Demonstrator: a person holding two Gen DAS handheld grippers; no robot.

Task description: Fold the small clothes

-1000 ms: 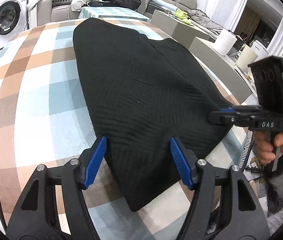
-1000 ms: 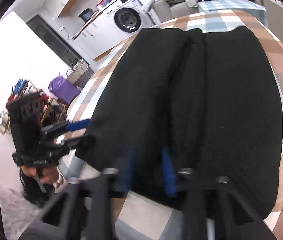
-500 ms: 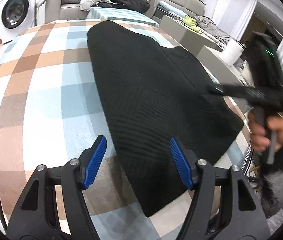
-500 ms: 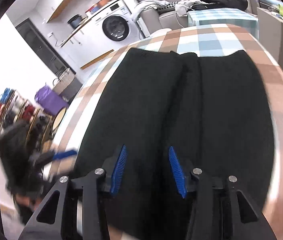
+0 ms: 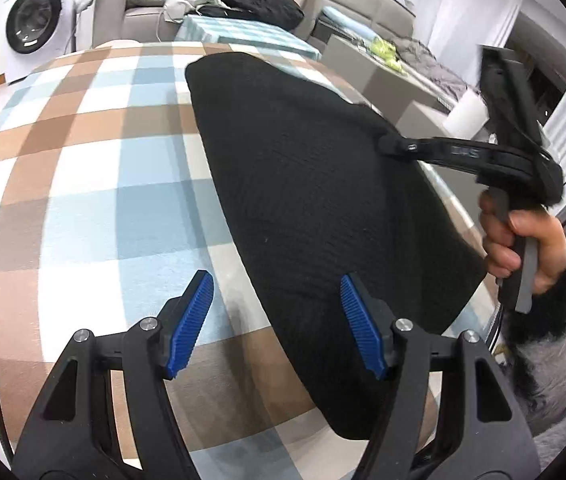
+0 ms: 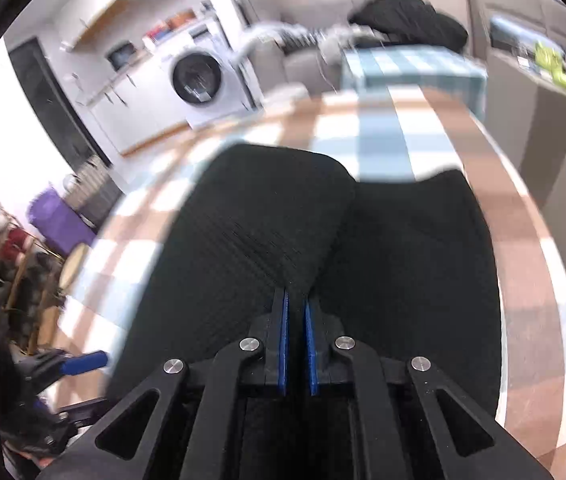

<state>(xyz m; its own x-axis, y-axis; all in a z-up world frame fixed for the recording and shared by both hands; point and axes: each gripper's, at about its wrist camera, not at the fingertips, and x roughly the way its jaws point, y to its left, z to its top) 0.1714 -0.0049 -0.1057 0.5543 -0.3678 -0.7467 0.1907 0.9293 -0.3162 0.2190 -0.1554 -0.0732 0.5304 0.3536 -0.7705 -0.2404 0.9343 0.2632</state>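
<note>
Now the right gripper [image 6: 296, 312] jaws, having just closed, pinch a fold of the black garment [image 6: 251, 240], while the left gripper [image 5: 277, 320] jaws stand spread over its edge.

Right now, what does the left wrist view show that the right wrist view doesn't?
Only the left wrist view shows the person's hand gripping the right claw's handle, and the left claw wide open and empty. Only the right wrist view shows the right claw pinching a raised fold of the black garment, its jaws having just been closing, plus a purple bag. Both show the garment, the checked tablecloth and the washing machine.
</note>
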